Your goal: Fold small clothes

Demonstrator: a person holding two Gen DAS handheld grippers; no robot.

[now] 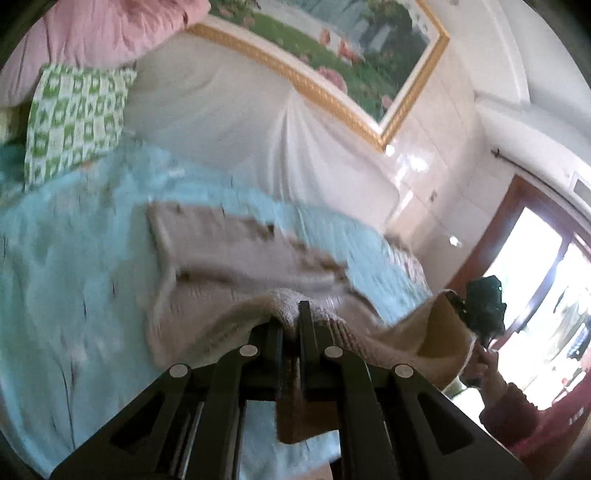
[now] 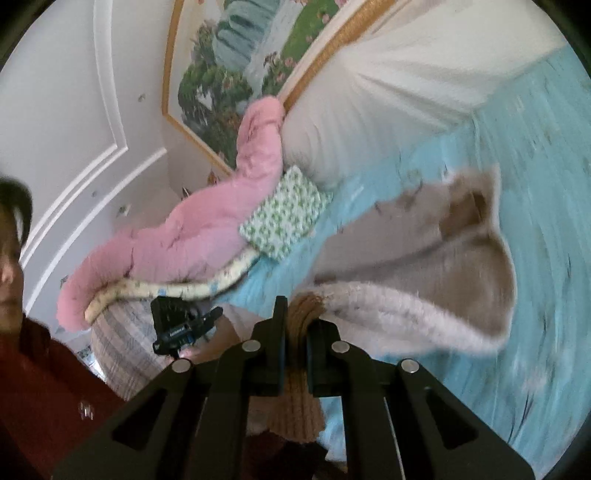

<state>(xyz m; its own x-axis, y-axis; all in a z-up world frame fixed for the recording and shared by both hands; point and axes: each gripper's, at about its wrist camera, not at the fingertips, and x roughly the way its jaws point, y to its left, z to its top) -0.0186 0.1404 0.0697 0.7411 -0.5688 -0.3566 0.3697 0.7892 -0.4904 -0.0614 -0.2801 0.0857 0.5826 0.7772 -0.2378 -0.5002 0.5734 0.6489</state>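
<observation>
A small beige fleece garment (image 1: 236, 258) with a brown ribbed hem hangs stretched over the light blue bedspread (image 1: 66, 258). My left gripper (image 1: 291, 325) is shut on one edge of it. My right gripper (image 2: 295, 321) is shut on the garment's brown ribbed hem (image 2: 299, 406), and the garment (image 2: 406, 258) spreads away to the right. The right gripper also shows in the left wrist view (image 1: 484, 306), holding the far corner. The views are motion-blurred.
A green-and-white patterned pillow (image 1: 74, 118) and a pink quilt (image 1: 103, 29) lie at the head of the bed by the white headboard (image 1: 229, 122). A gold-framed painting (image 1: 332, 48) hangs above. A person in red (image 2: 33, 369) stands at the bedside.
</observation>
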